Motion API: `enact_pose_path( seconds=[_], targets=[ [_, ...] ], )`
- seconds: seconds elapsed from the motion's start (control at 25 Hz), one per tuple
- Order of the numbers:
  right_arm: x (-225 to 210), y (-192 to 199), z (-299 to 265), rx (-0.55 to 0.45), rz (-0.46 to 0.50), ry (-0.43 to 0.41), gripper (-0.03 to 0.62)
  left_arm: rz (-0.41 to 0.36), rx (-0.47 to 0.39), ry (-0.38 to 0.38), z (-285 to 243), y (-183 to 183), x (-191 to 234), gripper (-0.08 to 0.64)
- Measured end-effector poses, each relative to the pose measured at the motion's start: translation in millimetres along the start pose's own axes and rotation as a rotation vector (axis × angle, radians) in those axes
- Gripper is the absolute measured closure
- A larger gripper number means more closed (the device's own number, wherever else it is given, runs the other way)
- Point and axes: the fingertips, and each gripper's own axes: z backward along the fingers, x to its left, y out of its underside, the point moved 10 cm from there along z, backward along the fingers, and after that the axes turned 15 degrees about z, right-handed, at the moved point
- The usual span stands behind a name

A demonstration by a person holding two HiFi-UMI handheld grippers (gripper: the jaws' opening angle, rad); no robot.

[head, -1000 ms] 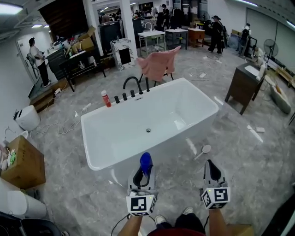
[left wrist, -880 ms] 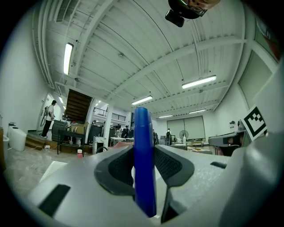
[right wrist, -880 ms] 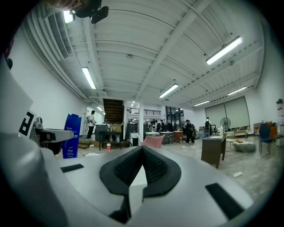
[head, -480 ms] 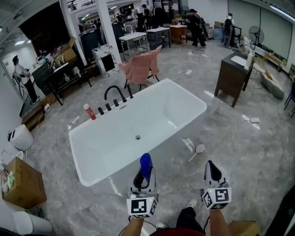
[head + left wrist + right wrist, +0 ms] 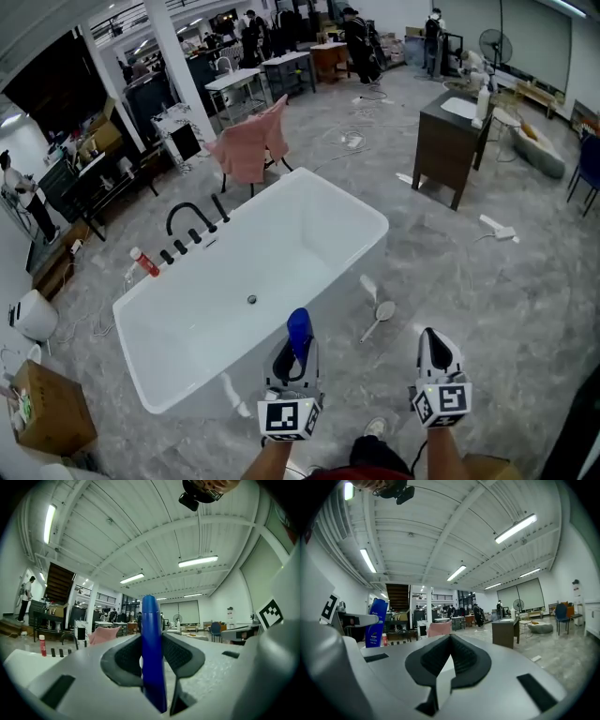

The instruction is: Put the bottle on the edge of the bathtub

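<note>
Footsteps are bringing the bathtub (image 5: 375, 219) closer and leftward in the head view. The left tongs (image 5: 294, 354) are gripping the blue bottle (image 5: 298, 328) upright, near the rim; the right tongs (image 5: 435, 345) are hanging closed, empty. Placement is looking near.

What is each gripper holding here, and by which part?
The left gripper clamps the blue bottle by its lower body; the right gripper is shut, empty.

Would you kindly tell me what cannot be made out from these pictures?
Blue bottle: its lower half, head view, hidden inside the left gripper.
Red bottle by the taps: print too small, head view.
Bathtub: near wall partly behind the left gripper, head view.
</note>
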Motion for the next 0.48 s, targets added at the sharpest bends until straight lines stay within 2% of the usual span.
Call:
enact_pose_path(
  seconds=[0.28,0.48],
  targets=[
    [-109,24,-34,0.025,-0.024,0.078,0.595,0.006,0.037,0.063,-109,19,-61,0.42],
    [-162,34,-52,0.033,-0.029,0.117,0.595,0.031,0.036,0.083,-162,25,-86,0.42]
  ],
)
